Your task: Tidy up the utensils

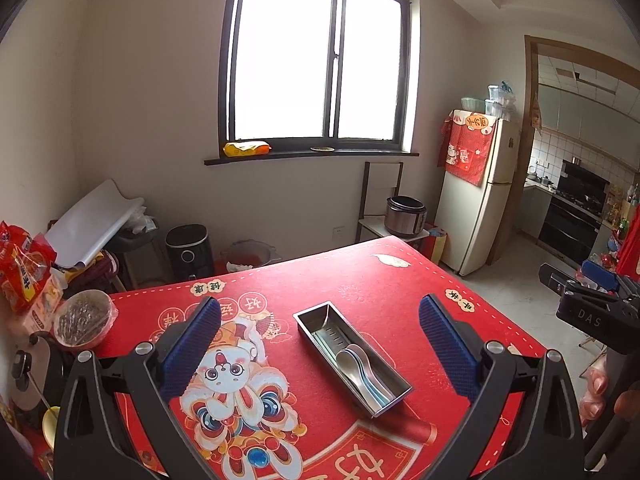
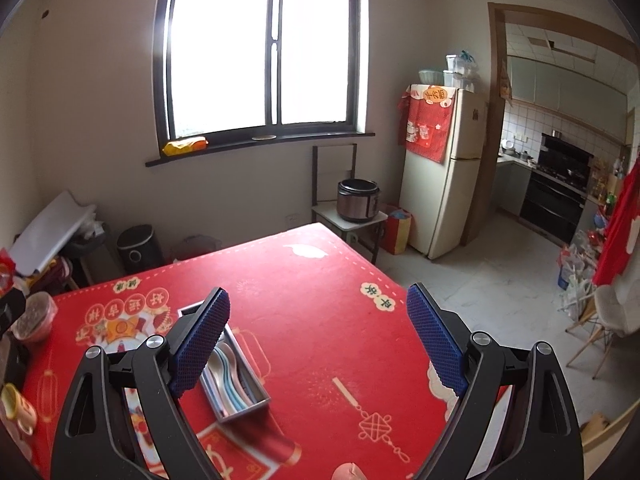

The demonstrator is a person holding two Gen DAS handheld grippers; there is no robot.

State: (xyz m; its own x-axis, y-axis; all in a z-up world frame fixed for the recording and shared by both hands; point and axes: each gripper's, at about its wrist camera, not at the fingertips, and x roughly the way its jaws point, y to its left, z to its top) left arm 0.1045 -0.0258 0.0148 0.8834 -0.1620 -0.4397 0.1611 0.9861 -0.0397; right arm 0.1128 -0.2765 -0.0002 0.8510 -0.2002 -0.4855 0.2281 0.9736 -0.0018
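Note:
A long steel tray (image 1: 310, 320) lies at an angle on the red printed tablecloth (image 1: 360, 280). Several spoons (image 1: 360, 372) are stacked in its near end, metal and pastel ones. My left gripper (image 1: 320, 312) hovers open above the tray, its blue pads wide apart and holding nothing. In the right wrist view the same tray (image 2: 258, 394) with the spoons (image 2: 230, 380) sits low left, partly hidden behind the left finger. My right gripper (image 2: 318, 304) is open and empty, over bare cloth to the right of the tray. The right gripper's body (image 1: 592, 308) shows at the left view's right edge.
A covered bowl (image 1: 84, 318), snack bags (image 1: 24, 268) and a pot lid (image 1: 24, 380) crowd the table's left edge. Small cups (image 2: 18, 408) stand near the left corner. Beyond the far edge are a rice cooker (image 2: 358, 200), a fridge (image 2: 444, 172) and a kitchen doorway.

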